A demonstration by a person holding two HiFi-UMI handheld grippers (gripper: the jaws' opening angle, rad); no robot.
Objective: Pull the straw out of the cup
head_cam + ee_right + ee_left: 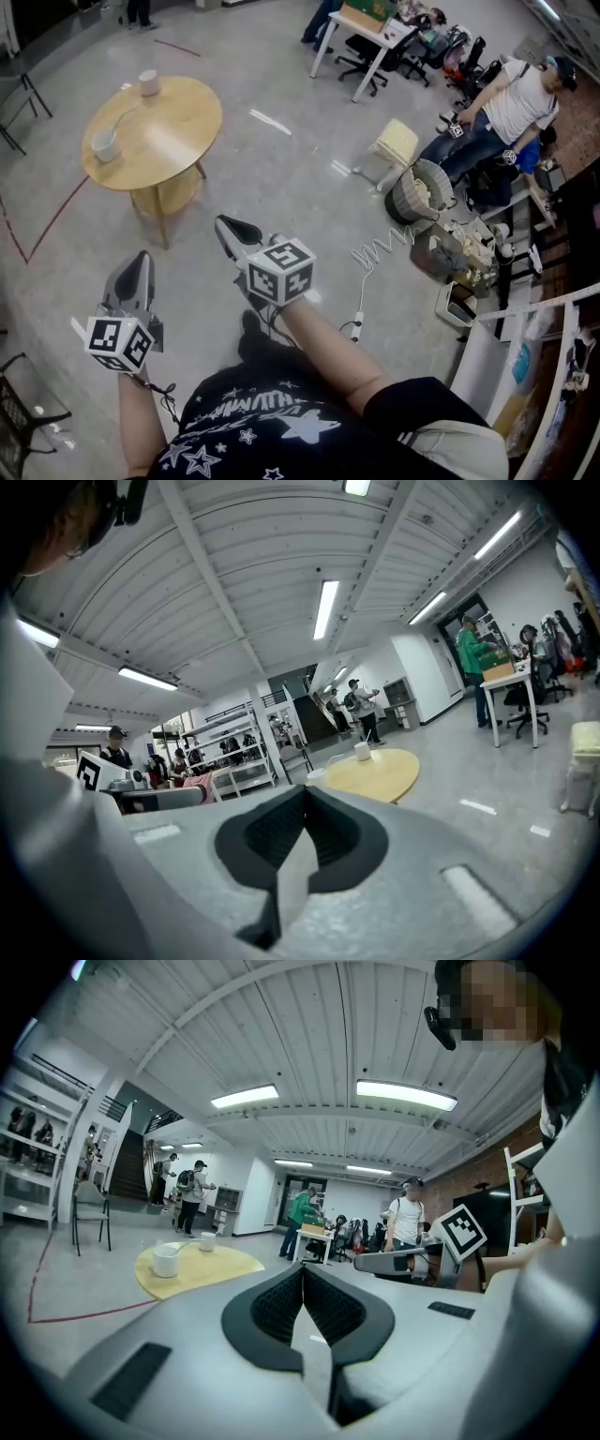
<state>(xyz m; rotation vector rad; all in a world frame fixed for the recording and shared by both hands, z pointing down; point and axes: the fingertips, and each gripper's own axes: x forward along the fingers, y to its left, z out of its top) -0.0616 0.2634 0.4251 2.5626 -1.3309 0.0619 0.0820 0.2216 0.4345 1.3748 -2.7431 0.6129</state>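
Note:
A round yellow table stands on the floor ahead of me, well beyond both grippers. Near its left edge sits a white cup with a bent straw rising from it. A second white cup stands at the table's far side. My left gripper and right gripper are held side by side in the air, both shut and empty, pointing toward the table. The left gripper view shows the straw cup past the closed jaws. In the right gripper view the table is small and distant.
A person sits at the right among bags and clutter. A white desk with office chairs stands at the back. A coiled white cable lies on the floor at the right. A black chair stands left of the table.

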